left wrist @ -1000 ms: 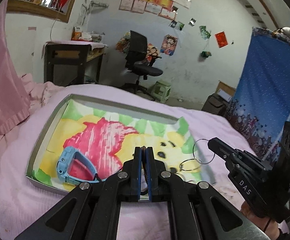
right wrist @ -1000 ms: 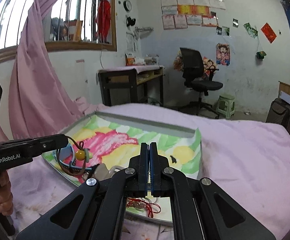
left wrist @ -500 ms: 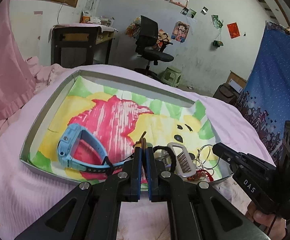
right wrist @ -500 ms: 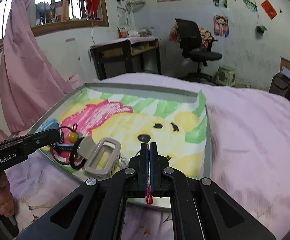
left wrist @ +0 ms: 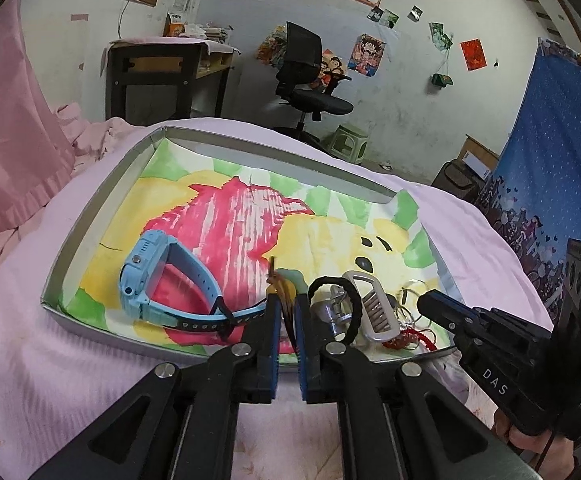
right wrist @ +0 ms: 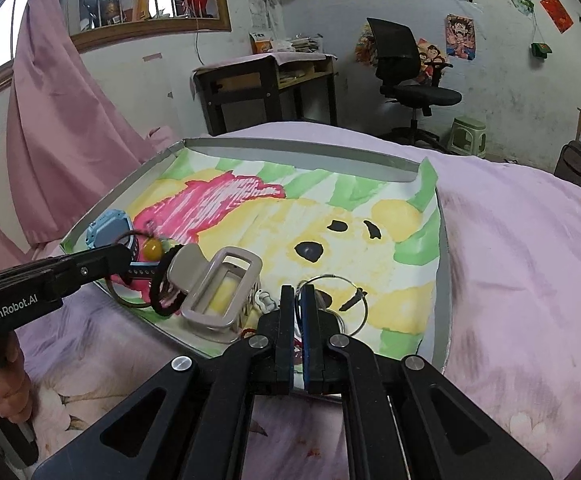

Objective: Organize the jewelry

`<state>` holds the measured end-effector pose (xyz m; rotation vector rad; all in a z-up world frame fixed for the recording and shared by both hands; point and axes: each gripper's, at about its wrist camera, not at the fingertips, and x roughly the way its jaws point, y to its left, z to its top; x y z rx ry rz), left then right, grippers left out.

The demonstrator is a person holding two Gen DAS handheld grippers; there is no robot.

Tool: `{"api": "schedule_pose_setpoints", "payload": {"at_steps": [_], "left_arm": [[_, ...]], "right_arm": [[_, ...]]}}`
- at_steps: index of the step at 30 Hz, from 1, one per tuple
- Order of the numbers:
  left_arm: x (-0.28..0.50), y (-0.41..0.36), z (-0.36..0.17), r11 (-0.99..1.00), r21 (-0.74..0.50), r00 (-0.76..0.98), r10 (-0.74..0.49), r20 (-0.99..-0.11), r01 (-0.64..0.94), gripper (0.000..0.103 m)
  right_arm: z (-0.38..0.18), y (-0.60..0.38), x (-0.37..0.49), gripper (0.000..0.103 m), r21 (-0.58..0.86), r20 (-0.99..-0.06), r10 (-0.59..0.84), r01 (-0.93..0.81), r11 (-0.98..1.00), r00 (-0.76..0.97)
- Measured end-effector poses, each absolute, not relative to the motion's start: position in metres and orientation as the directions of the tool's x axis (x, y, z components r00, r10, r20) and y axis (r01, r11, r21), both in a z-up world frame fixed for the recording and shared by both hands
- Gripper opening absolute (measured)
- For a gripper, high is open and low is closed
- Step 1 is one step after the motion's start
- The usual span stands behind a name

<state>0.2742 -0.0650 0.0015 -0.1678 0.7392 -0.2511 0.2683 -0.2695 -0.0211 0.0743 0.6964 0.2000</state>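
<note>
Mid-sort at tray (left wrist: pixel 90 216): left gripper (left wrist: pixel 286 304) jaws nearly closed pinching corded bead charm (right wrist: pixel 151 249), right gripper (right wrist: pixel 298 300) jaws nearly closed on wire ring (right wrist: pixel 364 300); next, place each apart on bare tray

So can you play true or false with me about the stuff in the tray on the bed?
1. The light blue plastic watch lies inside the shallow grey tray. True.
2. The tray sits on a wooden desk. False: it sits on pink bedding.
3. The thin silver wire ring passes between the right gripper jaws. True.
4. The left gripper grips the watch. False: a brown cord with a yellow bead is between its jaws.
5. The tray's paper lining is plain white. False: it is painted yellow, pink and green.
</note>
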Motion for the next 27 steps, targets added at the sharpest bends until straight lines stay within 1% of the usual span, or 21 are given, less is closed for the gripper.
{"api": "schedule_pose_setpoints", "payload": {"at_steps": [2,4,5,9,10,11,12,13,14,16,19,21,22,23,24,26,27], "left_arm": [[0.272,-0.065,0.003,0.956,-0.237,0.713,-0.288,-0.640,0.173,0.013],[0.270,-0.065,0.004,0.957,-0.231,0.715,-0.287,-0.638,0.177,0.013],[0.268,-0.065,0.004,0.958,-0.224,0.716,-0.284,-0.637,0.180,0.013],[0.264,-0.066,0.006,0.963,-0.204,0.723,-0.268,-0.636,0.177,0.014],[0.263,-0.065,0.007,0.963,-0.202,0.725,-0.265,-0.636,0.175,0.017],[0.261,-0.064,0.008,0.964,-0.200,0.728,-0.262,-0.634,0.172,0.020],[0.261,-0.064,0.009,0.965,-0.199,0.730,-0.259,-0.632,0.170,0.022],[0.259,-0.063,0.010,0.966,-0.199,0.734,-0.257,-0.629,0.167,0.028],[0.257,-0.061,0.011,0.966,-0.200,0.740,-0.253,-0.623,0.162,0.035],[0.255,-0.059,0.014,0.968,-0.199,0.750,-0.243,-0.615,0.150,0.042],[0.251,-0.057,0.017,0.971,-0.191,0.759,-0.234,-0.607,0.146,0.046],[0.247,-0.055,0.020,0.976,-0.175,0.771,-0.213,-0.600,0.133,0.055],[0.245,-0.054,0.021,0.977,-0.170,0.780,-0.203,-0.593,0.124,0.065],[0.241,-0.052,0.023,0.979,-0.169,0.792,-0.190,-0.580,0.112,0.071],[0.239,-0.050,0.025,0.980,-0.169,0.799,-0.186,-0.572,0.107,0.074],[0.233,-0.047,0.027,0.981,-0.165,0.810,-0.175,-0.560,0.098,0.081],[0.231,-0.046,0.028,0.982,-0.163,0.814,-0.170,-0.556,0.095,0.083]], "right_arm": [[-0.021,-0.269,0.268,0.013,0.135,-0.629,0.206,-0.155,0.979,0.749],[-0.019,-0.271,0.266,0.027,0.137,-0.626,0.202,-0.149,0.979,0.753],[-0.019,-0.271,0.264,0.029,0.138,-0.622,0.200,-0.146,0.980,0.757],[-0.016,-0.273,0.261,0.029,0.145,-0.615,0.201,-0.140,0.979,0.763],[-0.015,-0.273,0.259,0.033,0.146,-0.613,0.199,-0.139,0.980,0.764],[-0.014,-0.273,0.258,0.038,0.146,-0.609,0.196,-0.135,0.980,0.768],[-0.013,-0.274,0.256,0.040,0.147,-0.606,0.195,-0.132,0.980,0.772],[-0.013,-0.275,0.255,0.042,0.149,-0.602,0.194,-0.130,0.980,0.774],[-0.011,-0.275,0.253,0.042,0.154,-0.598,0.196,-0.128,0.980,0.777],[-0.010,-0.278,0.251,0.044,0.170,-0.594,0.200,-0.121,0.978,0.779],[-0.007,-0.279,0.247,0.051,0.174,-0.581,0.190,-0.107,0.979,0.792],[-0.005,-0.281,0.244,0.054,0.182,-0.570,0.190,-0.102,0.978,0.800],[-0.004,-0.281,0.243,0.056,0.188,-0.566,0.191,-0.100,0.977,0.802],[-0.003,-0.282,0.241,0.058,0.196,-0.561,0.195,-0.099,0.976,0.805],[-0.002,-0.283,0.239,0.060,0.201,-0.558,0.195,-0.097,0.975,0.806],[0.001,-0.284,0.234,0.068,0.213,-0.544,0.195,-0.090,0.973,0.816],[0.002,-0.285,0.231,0.070,0.216,-0.538,0.193,-0.087,0.972,0.821]]}}
